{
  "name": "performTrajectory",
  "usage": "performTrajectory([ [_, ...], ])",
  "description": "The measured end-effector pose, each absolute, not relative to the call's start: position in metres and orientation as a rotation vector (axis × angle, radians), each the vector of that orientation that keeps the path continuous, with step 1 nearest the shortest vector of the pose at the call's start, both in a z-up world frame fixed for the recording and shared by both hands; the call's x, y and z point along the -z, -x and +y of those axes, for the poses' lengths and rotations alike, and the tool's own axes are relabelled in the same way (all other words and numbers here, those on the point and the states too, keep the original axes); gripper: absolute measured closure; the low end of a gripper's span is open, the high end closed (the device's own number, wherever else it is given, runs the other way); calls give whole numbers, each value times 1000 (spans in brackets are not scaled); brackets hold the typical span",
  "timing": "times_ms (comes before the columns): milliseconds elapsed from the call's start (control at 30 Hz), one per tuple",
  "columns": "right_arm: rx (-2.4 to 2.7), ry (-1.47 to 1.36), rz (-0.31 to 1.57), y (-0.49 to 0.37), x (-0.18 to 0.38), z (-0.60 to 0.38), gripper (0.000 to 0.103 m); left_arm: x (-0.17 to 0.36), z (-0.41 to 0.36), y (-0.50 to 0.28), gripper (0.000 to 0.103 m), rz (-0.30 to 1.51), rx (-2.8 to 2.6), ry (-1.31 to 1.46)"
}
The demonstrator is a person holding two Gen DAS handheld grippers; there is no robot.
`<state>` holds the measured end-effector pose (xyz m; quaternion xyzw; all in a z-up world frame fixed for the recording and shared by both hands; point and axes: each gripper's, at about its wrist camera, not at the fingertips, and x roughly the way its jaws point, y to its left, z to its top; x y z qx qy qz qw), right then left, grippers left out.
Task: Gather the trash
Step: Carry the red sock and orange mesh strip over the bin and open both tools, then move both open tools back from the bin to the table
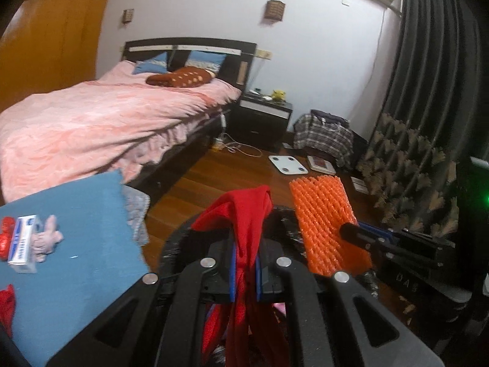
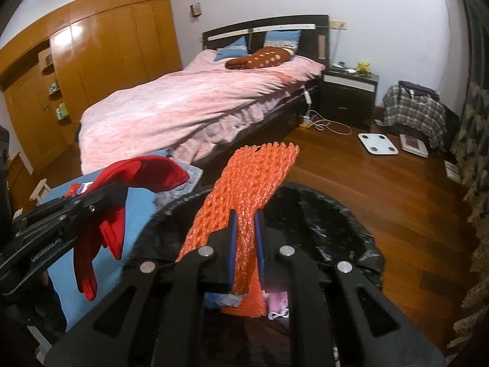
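Holding a red plastic bag (image 1: 244, 214), the left gripper (image 1: 244, 278) is keeping its jaws pinched narrow on the bunched film, just above the black trash bag (image 2: 321, 214). Right gripper (image 2: 244, 244) is clamping an orange foam net (image 2: 253, 183), jaws narrow on its lower end; the net is sticking up and forward over the trash bag's open mouth, its bottom end dangling inside. From the right wrist view, the left gripper (image 2: 101, 202) is sitting just left of the trash bag rim, red bag drooping down beside it. From the left wrist view, the right gripper (image 1: 351, 232) is reaching in from the right side of the trash bag, gripping the net's near edge. Left of the trash bag, a desk with a blue cloth (image 1: 82, 244) is carrying a small white-and-blue carton (image 1: 23, 241) and a crumpled pink wad (image 1: 47, 238), touching each other. Something pink and white is lying inside the trash bag; I cannot tell what.
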<state>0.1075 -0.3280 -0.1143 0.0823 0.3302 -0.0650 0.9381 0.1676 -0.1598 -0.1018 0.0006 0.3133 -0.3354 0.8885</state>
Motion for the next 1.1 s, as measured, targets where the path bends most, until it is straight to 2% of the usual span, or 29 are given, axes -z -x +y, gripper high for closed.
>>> performTrajectory([
  [333,187,-192,714,-98,138,-356,92,125,-199,-174,93,704,747,-43],
  [400,197,-193,724,-96,143,-360,89,129,-201,-175,79,727,750,-41],
  [433,203,-196,727,-96,143,-361,86,131,-199,-176,60,736,751,-31],
  [467,205,-201,732,-96,145,-362,83,132,-198,-175,48,738,749,-19],
  [500,209,-202,734,-96,146,-363,81,132,-195,-176,47,739,747,-8],
  [567,220,-202,737,-95,148,-365,74,133,-189,-177,46,745,745,-1],
  [600,226,-203,737,-94,149,-366,64,132,-186,-178,44,744,741,-3],
  [633,231,-204,735,-93,149,-366,51,132,-183,-178,40,739,734,-6],
  [667,239,-206,730,-92,149,-366,44,130,-179,-178,34,731,725,-11],
  [733,253,-205,719,-90,147,-366,20,126,-169,-179,26,708,696,-21],
  [800,262,-200,706,-89,144,-364,11,122,-158,-179,18,691,664,-33],
  [900,241,-209,691,-91,138,-356,8,116,-139,-180,6,665,585,-45],
  [1100,192,-181,658,-102,123,-326,7,110,-89,-179,6,649,474,-25],
])
